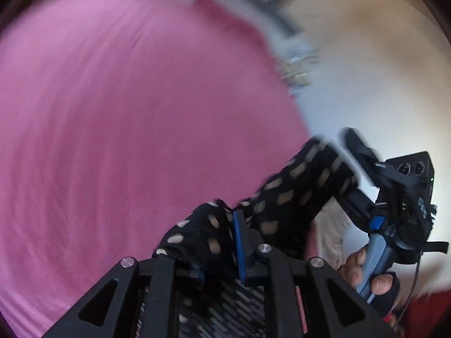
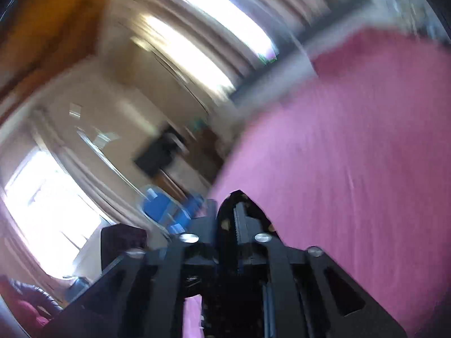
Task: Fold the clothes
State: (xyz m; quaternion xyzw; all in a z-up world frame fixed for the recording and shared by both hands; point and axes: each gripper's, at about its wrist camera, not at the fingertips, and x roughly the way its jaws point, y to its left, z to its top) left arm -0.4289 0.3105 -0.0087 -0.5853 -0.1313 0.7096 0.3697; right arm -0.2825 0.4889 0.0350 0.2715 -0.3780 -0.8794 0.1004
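A black garment with pale oval spots is stretched in the air between both grippers. My left gripper is shut on one end of it, the cloth bunched around the blue pads. My right gripper, seen in the left wrist view, is shut on the other end, with the person's hand on its handle. In the right wrist view my right gripper is shut on the same black spotted cloth. Both views are motion-blurred.
A pink bedsheet fills the space below and left; it also shows in the right wrist view. Bright windows, a cream wall, a dark object and something blue lie beyond the bed.
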